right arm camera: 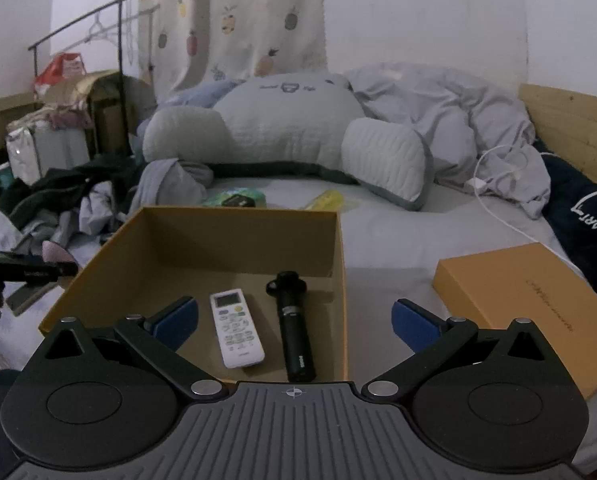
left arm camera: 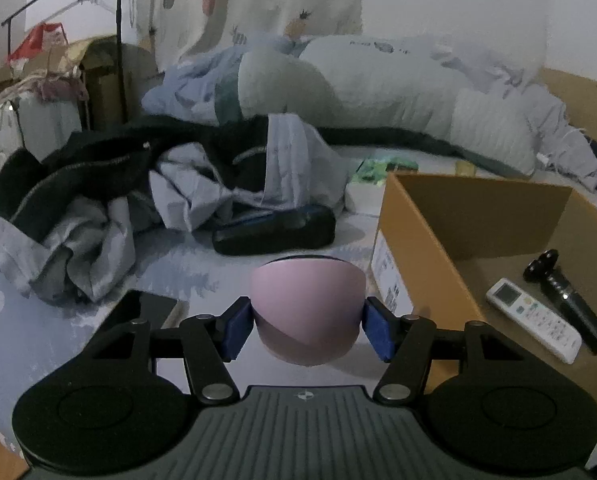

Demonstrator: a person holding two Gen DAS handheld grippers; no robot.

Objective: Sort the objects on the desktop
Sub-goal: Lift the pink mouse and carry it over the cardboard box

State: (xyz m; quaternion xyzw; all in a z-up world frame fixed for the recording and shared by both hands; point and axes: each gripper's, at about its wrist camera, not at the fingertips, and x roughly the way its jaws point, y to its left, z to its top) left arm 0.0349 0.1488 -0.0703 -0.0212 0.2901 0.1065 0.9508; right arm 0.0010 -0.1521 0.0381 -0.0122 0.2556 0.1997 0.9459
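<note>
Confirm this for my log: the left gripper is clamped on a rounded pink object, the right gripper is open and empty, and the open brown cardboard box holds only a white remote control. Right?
Not quite. The open brown cardboard box holds two things: the white remote control and a black cylindrical torch-like tool beside it, as the right wrist view shows. The rest stands: the left gripper is clamped on the rounded pink object, and the right gripper is open and empty.

Grey cushion (right arm camera: 290, 128), fruit-print curtain (right arm camera: 234, 16), rumpled clothes (left arm camera: 98, 184), clothes rack (right arm camera: 94, 24).
</note>
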